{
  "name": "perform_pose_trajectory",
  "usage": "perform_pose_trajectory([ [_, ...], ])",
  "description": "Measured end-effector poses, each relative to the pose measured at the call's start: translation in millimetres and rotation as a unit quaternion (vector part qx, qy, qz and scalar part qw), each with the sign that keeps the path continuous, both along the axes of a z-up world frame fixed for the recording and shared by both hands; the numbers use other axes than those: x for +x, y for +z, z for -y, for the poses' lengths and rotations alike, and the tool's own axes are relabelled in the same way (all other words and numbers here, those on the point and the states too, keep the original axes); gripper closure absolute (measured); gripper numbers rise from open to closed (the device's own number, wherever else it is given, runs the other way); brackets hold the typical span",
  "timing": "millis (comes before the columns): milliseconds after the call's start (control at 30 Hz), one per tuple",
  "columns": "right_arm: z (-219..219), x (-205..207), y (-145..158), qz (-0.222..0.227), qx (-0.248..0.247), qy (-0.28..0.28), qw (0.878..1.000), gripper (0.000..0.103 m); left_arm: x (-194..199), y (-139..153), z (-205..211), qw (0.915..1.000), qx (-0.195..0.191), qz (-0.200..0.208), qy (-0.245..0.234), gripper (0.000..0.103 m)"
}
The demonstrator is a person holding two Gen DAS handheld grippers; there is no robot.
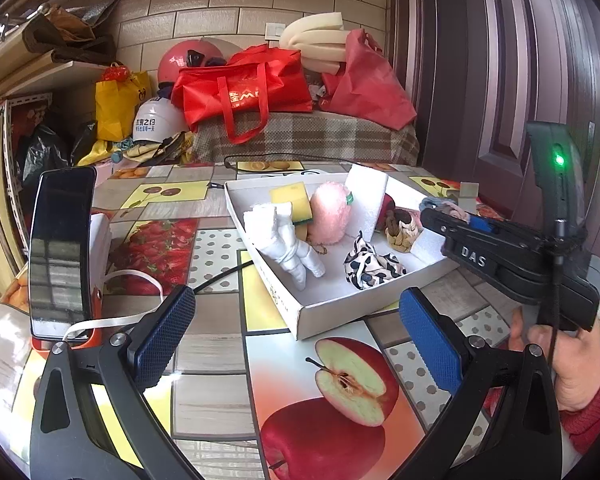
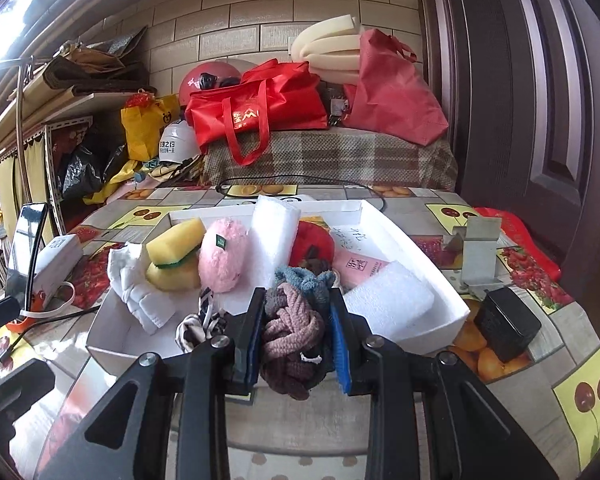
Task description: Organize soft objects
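A white shallow box (image 1: 332, 312) sits on the table and also shows in the right wrist view (image 2: 456, 304). It holds a white astronaut plush (image 1: 284, 240), a yellow sponge (image 1: 294, 202), a pink fluffy ball (image 1: 332, 216), white foam blocks (image 1: 366, 200) and a black-and-white scrunchie (image 1: 370, 266). My right gripper (image 2: 298, 340) is shut on a bundle of pink, brown and blue fuzzy hair ties (image 2: 292, 336) over the box's near right part. My left gripper (image 1: 296, 336) is open and empty, in front of the box.
A phone on a stand (image 1: 60, 252) rises at the left with a white cable and a black cable beside it. A black adapter (image 2: 506, 322) and a metal bracket (image 2: 478, 252) lie right of the box. Bags and helmets pile behind the table.
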State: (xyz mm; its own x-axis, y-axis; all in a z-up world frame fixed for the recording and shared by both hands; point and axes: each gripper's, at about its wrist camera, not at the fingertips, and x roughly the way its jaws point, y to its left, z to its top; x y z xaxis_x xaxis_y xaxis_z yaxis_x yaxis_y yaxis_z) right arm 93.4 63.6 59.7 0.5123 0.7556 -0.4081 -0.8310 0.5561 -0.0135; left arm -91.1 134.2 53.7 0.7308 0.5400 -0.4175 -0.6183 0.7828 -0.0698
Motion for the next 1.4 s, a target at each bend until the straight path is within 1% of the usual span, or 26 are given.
perform_pose_trajectory([
  [367,-44.5,16.1,-2.9,-0.017,-0.017,0.007,1.000,0.074,2.0,-2.1,-8.5,0.9996,-0.027,-0.005,0.003,0.000],
  [533,-61.1,24.9,-3.7,-0.028,-0.022,0.002,0.999,0.074,3.0,-2.5,-10.2,0.9995,-0.031,-0.006,0.005,0.000],
  [633,-65.3,22.9,-4.0,-0.023,-0.028,0.005,0.999,0.074,3.2,-2.4,-10.9,0.9995,-0.031,-0.007,0.005,0.000],
  [700,-64.6,19.5,-3.1,-0.015,-0.026,0.007,1.000,0.071,3.5,-2.5,-10.2,0.9995,-0.031,-0.007,0.005,0.000],
  [767,-64.1,17.9,-1.9,-0.008,-0.024,0.006,1.000,0.071,3.3,-2.4,-10.7,0.9995,-0.031,-0.006,0.005,0.000],
  [833,-64.8,17.9,-1.2,-0.005,-0.023,0.004,1.000,0.065,3.4,-2.4,-10.6,0.9995,-0.032,-0.006,0.005,0.000],
  [867,-65.0,18.3,-0.8,-0.004,-0.022,0.004,1.000,0.051,3.5,-2.5,-10.3,0.9995,-0.032,-0.006,0.005,0.000],
  [900,-64.2,18.1,-0.5,-0.004,-0.020,0.004,1.000,0.029,3.3,-2.5,-10.5,0.9995,-0.031,-0.007,0.005,0.000],
  [967,-61.8,17.1,1.3,0.002,-0.011,0.002,1.000,0.009,3.3,-2.5,-10.6,0.9995,-0.031,-0.007,0.005,0.000],
  [1033,-59.3,13.8,3.0,0.012,-0.003,0.003,1.000,0.005,3.3,-2.5,-10.5,0.9995,-0.032,-0.007,0.005,0.000],
  [1067,-58.6,12.2,3.7,0.017,0.000,0.002,1.000,0.000,3.4,-2.6,-10.2,0.9995,-0.032,-0.007,0.005,0.000],
  [1233,-53.7,7.5,5.3,0.027,0.008,-0.003,1.000,0.000,4.8,-2.7,-11.3,0.9994,-0.033,-0.008,0.006,0.000],
  [1400,-34.0,8.3,4.4,0.009,0.018,-0.016,1.000,0.000,3.0,-1.9,-9.2,0.9996,-0.027,-0.005,0.009,0.000],
])
